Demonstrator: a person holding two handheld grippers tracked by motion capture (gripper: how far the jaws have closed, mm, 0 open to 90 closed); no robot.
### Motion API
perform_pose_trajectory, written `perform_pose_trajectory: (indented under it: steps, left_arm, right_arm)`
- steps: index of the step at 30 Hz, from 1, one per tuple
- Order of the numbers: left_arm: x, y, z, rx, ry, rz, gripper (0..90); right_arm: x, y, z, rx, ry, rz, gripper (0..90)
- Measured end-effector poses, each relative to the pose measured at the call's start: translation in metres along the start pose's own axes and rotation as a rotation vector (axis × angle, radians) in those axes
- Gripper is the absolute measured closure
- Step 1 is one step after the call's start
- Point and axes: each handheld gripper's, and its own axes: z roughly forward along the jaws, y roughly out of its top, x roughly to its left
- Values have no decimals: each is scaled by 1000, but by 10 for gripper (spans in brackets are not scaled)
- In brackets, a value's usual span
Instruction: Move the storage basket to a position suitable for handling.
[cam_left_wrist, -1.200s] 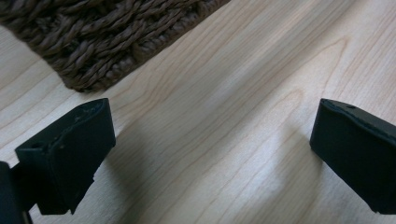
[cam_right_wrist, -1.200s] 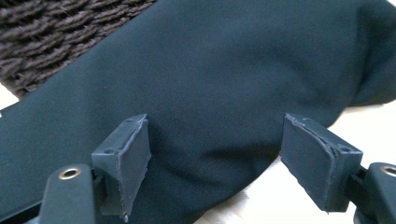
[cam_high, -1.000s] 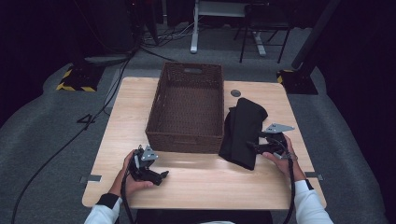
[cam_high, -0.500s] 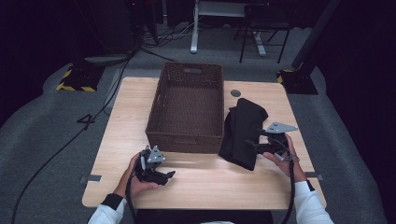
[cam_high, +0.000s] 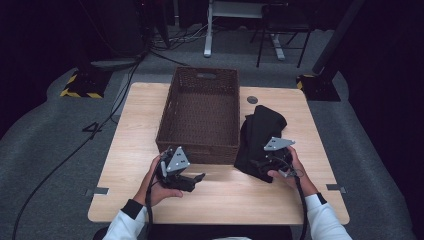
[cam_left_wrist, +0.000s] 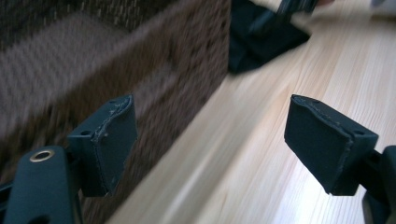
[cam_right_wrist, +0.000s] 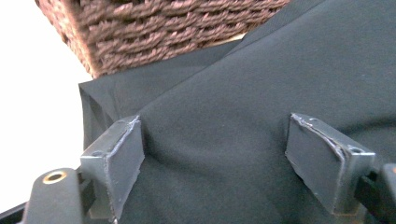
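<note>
A dark brown woven basket (cam_high: 202, 112) sits at the centre of the high view, on a pale wood-grain table (cam_high: 135, 130). Right of it lies a plain black cloth (cam_high: 260, 130) (no pattern). At the far left, a yellow-and-black striped base (cam_high: 80, 87) stands on speckled grey floor (cam_high: 45, 145).

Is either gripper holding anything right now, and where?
Nothing held: left gripper open above bare table; right gripper open, jaws pressed on the black folded cloth.
</note>
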Motion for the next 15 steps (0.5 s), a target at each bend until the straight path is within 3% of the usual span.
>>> perform_pose_trajectory:
  steps: [4, 8, 15]
  left_arm:
    - [-6, 24, 11, -51, 4, 24, 181]
    - [-5, 43, 28, -97, -5, -3, 190]
    - [2, 58, 63, -64, -11, -21, 191]
  right_arm:
    - [1, -1, 2, 9, -2, -4, 192]
    - [4, -3, 3, 10, -12, -27, 186]
    - [6, -5, 2, 15, -17, -33, 187]
